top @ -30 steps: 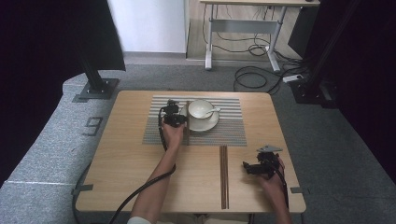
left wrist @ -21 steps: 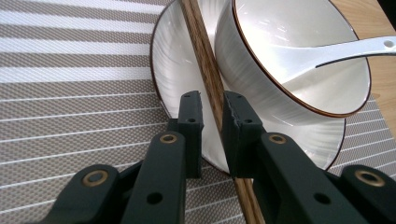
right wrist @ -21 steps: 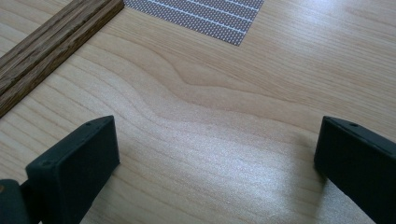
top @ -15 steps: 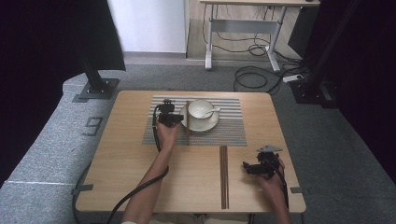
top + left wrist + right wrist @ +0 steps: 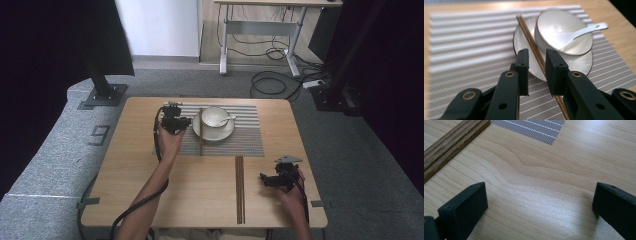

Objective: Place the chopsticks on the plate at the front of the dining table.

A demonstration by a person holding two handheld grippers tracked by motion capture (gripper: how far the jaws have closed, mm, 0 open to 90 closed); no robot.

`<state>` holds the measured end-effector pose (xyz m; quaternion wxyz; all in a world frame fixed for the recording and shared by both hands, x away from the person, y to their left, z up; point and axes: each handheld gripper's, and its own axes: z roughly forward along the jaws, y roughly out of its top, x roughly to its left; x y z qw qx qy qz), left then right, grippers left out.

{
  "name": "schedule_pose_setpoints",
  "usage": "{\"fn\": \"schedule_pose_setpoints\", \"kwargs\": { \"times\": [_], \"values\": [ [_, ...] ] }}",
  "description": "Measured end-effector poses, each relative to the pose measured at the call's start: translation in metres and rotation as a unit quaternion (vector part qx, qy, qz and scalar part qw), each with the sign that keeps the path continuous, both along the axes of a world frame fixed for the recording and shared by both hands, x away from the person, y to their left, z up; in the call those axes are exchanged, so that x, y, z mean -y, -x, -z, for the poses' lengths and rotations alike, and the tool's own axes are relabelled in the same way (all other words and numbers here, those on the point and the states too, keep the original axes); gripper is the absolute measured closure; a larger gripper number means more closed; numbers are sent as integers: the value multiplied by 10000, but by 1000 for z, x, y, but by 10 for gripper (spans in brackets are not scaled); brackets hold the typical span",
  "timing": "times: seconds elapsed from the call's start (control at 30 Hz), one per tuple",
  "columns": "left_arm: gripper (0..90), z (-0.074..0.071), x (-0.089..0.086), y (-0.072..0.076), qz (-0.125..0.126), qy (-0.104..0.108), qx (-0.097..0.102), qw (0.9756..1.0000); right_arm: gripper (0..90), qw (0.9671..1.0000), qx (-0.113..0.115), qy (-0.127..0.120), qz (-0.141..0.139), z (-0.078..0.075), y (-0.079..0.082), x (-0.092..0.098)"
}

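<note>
Left gripper (image 5: 186, 121) up over the left part of the striped mat (image 5: 245, 142), just beside the plate (image 5: 226, 134). Jaws a little apart and just been opening, seen well in the left gripper view (image 5: 536, 65). One chopstick (image 5: 532, 43) in the gap between the jaws, but lower down, lying with its far end on the plate rim and its near end on the mat. Pads not pressing on it, so nothing pinched. In the high view the same chopstick (image 5: 201, 131) a thin dark line along the left edge of the plate.

White bowl (image 5: 564, 32) sitting on the plate (image 5: 524, 40), with a white spoon (image 5: 584, 30) inside, handle poking out over the rim to the right.

Right gripper (image 5: 263, 179) low at the near right of the table (image 5: 130, 165), held in a hand (image 5: 292, 192). Jaws spread wide over bare wood in the right gripper view (image 5: 540, 207), nothing between them. Another dark wooden stick (image 5: 239, 187) flat on the table just left of that gripper, maybe two side by side, hard to tell from so high up. Same wood (image 5: 451, 143) at the top left corner of the right gripper view, with a corner of the mat (image 5: 536, 128) past it.
</note>
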<state>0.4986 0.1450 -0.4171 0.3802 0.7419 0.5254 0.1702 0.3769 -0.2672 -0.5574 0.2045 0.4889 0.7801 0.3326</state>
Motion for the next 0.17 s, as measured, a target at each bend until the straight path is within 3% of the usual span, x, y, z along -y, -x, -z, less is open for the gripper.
{"fn": "schedule_pose_setpoints", "kwargs": {
  "times": [0.17],
  "values": [
    [714, -37, -20, 19, 119, -283, 441, 9986, 0, 10000, 5, 2, -4, 0, 0, 0]
  ]
}}
